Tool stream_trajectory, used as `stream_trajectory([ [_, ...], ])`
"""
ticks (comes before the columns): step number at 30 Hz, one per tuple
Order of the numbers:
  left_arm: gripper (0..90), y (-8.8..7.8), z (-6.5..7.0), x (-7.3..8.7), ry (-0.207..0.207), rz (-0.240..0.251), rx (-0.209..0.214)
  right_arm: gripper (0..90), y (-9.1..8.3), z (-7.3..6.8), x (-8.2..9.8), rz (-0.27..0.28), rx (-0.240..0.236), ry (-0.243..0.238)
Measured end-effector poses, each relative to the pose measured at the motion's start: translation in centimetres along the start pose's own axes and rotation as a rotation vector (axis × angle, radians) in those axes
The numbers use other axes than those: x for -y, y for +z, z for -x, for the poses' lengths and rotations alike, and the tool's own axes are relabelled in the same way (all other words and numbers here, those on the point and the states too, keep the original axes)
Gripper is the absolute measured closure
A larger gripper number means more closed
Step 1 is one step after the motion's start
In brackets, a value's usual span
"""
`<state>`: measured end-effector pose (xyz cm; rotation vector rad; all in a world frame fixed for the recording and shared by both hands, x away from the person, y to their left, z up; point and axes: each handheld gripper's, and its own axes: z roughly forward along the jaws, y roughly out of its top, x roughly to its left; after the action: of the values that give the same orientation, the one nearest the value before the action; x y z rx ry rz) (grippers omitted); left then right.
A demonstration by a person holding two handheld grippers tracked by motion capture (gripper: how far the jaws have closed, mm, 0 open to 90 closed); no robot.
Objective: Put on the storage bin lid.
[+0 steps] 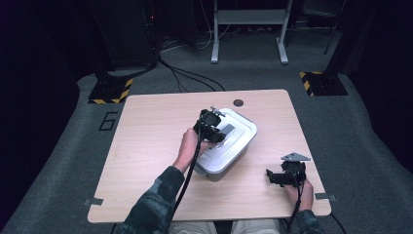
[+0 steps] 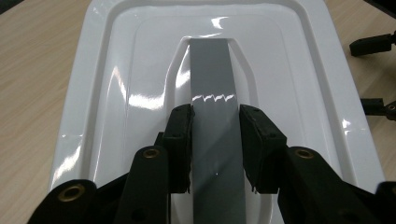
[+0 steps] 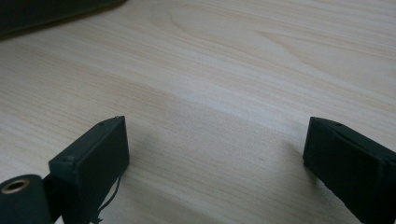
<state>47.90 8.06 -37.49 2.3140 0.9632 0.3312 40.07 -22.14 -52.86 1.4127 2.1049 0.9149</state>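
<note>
A white plastic box (image 1: 220, 168) with a glossy white lid (image 2: 140, 84) stands in the middle of the wooden table (image 1: 151, 146). A grey handle strip (image 2: 210, 79) runs along the middle of the lid. My left gripper (image 2: 215, 116) reaches down onto the lid (image 1: 243, 127) from its left side, its black pads (image 2: 180, 135) pressed against both sides of the handle. My right gripper (image 1: 272, 176) rests low over bare wood near the table's front right corner. In the right gripper view that gripper (image 3: 217, 135) stands open with nothing between its jaws.
A dark round grommet (image 1: 238, 103) sits near the table's far edge. On the floor beyond are cables, yellow-black striped stand bases (image 1: 113, 90) and a white frame (image 1: 248, 29). The right gripper's jaw tips (image 2: 373, 44) show at the left gripper view's right edge.
</note>
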Motion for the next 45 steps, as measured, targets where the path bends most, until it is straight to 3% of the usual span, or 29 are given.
stream_trajectory([
  [2,59.7,0.1,0.0,0.0,-0.008,-0.001,-0.011,6.2,0.0,0.0,0.0,0.0,0.0,0.0],
  [4,50.6,0.0,-0.2,0.0,-0.014,0.004,0.009,6.3,0.0,0.0,0.0,0.0,0.0,0.0],
  [6,40.9,-0.3,-0.2,0.0,-0.008,0.003,0.002,6.3,0.0,0.0,0.0,0.0,-0.001,0.0],
  [14,15.6,-1.9,-1.5,0.6,-0.063,0.051,-0.019,6.7,0.0,0.0,0.0,0.001,0.0,-0.001],
  [24,4.9,-5.2,-3.9,3.1,-0.122,0.109,-0.06,6.8,0.0,0.0,0.0,0.001,0.003,-0.005],
  [30,1.2,-6.4,-5.6,6.1,-0.168,0.132,-0.087,6.8,0.0,0.0,0.0,0.001,0.003,-0.004],
  [37,0.0,-7.5,-7.1,11.3,-0.219,0.164,-0.173,6.8,0.0,0.0,0.0,0.002,0.003,-0.004],
  [45,0.0,-6.3,-9.3,18.2,-0.363,0.117,-0.225,6.8,0.0,0.0,0.0,0.002,0.003,-0.004],
])
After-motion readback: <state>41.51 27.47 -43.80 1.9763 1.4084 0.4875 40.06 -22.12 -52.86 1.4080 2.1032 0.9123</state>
